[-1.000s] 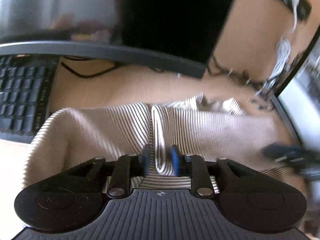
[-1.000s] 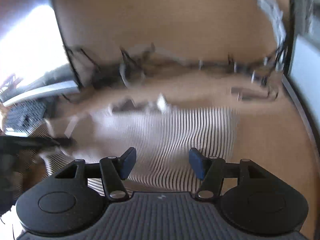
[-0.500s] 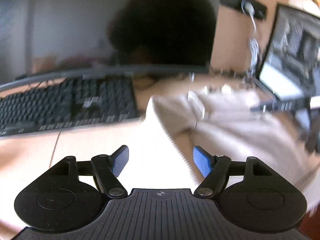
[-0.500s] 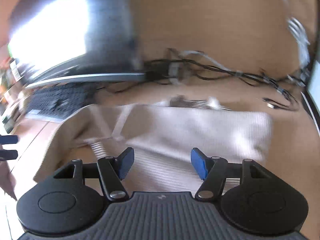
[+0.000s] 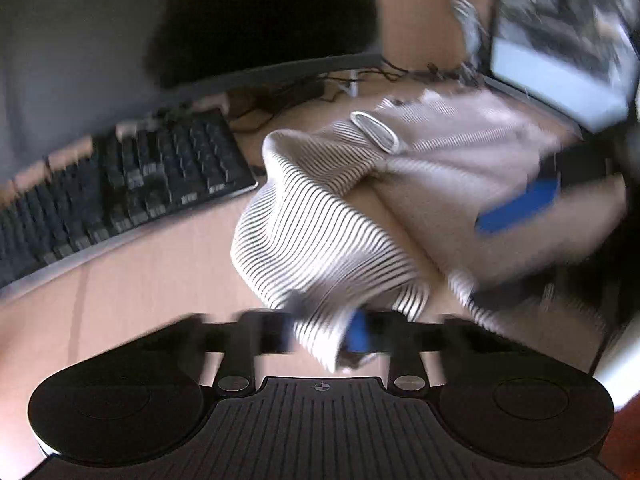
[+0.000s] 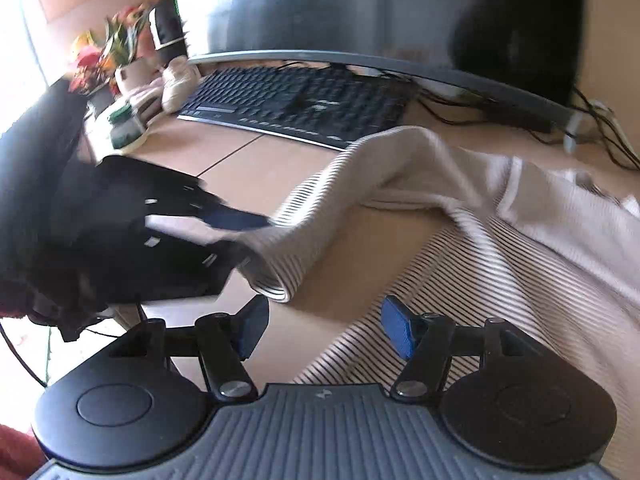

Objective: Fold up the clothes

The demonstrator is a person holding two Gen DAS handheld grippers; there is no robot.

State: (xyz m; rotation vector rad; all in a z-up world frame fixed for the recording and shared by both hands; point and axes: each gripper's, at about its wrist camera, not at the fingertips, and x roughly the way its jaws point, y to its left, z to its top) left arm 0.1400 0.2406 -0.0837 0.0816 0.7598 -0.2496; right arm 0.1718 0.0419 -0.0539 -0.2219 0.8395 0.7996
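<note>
A beige garment with thin dark stripes (image 5: 320, 240) lies crumpled on the wooden desk (image 5: 160, 280). My left gripper (image 5: 324, 332) is shut on one sleeve of it near the cuff, and the picture is blurred by motion. In the right wrist view the same sleeve (image 6: 304, 240) stretches to the left, pinched by the left gripper (image 6: 228, 220). My right gripper (image 6: 324, 330) is open just above the desk at the garment's striped edge (image 6: 400, 320), nothing between its fingers. It shows blurred at the right of the left wrist view as the right gripper (image 5: 516, 208), over the garment's body.
A black keyboard (image 6: 304, 100) and a curved monitor (image 6: 360, 8) stand behind the garment. A laptop (image 5: 560, 60) is at the far right, with cables (image 6: 600, 128) behind. Potted flowers (image 6: 108, 52) and a small bottle (image 6: 126, 128) sit at the desk's left end.
The left gripper let go of a fold, opened, moved left and has shut on the sleeve, lifting it. The right gripper stayed open and swung left toward the near edge.
</note>
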